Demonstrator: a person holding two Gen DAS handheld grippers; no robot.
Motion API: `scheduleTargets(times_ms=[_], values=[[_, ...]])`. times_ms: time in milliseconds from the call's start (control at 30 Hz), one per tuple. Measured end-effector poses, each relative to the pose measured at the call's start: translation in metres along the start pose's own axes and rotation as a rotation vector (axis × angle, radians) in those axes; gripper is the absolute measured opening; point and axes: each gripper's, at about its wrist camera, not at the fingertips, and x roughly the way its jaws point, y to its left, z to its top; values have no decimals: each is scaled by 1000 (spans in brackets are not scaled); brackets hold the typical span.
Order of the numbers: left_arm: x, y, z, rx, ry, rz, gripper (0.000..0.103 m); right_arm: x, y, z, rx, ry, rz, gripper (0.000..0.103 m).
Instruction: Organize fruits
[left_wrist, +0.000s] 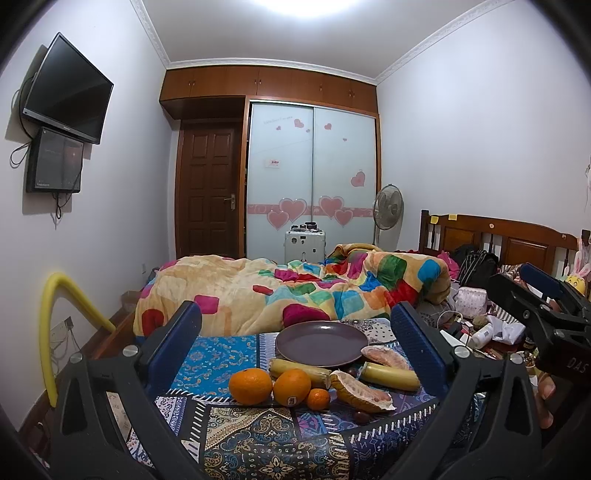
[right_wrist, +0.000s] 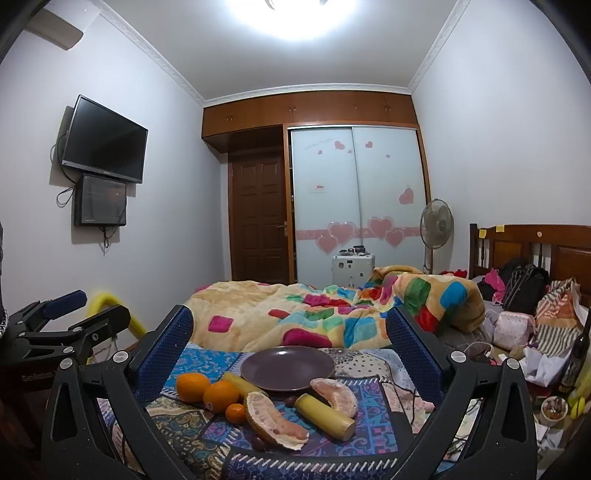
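Purple plate (left_wrist: 321, 343) sits empty at the far edge of the patterned cloth (left_wrist: 236, 435), so by my read the task hasn't started: zero fruit on it. All fruit lies loose on the cloth just in front of the plate: 2 big oranges (left_wrist: 250, 386) (left_wrist: 291, 387) side by side and touching, small mandarin (left_wrist: 318, 399) just beside them, 2 bananas (left_wrist: 299, 371) (left_wrist: 389, 376), 2 pomelo wedges (left_wrist: 360, 393) (left_wrist: 386, 357). Far banana and far wedge touch or tuck under the plate rim, can't tell which. Left gripper (left_wrist: 295, 332) is wide open w/ nothing between the fingers, hovering short of the fruit pile. Right gripper (right_wrist: 290, 332) same: wide, empty, aimed at the plate and wedges. Left to do, as I judge it: basically everything, approx 7 pieces to move, assuming the plate is the target (task line doesn't say). Hard to make out: couple of small dark round things (right_wrist: 258, 442) (right_wrist: 290, 401) by the wedges, maybe grapes or dates, too small to call. Left banana end is hidden behind the oranges in the left cam; sticker on 1 orange unreadable. Table edge under the cloth is covered by the gripper frames in both views. Right-side clutter is cut off by fisheye rim.
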Motion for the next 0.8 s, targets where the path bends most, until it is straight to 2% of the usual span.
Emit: scheduleTargets(times_ms=[800], values=[[1, 3, -4, 3, 6, -1, 103, 0, 5, -1, -1, 7, 8, 103]])
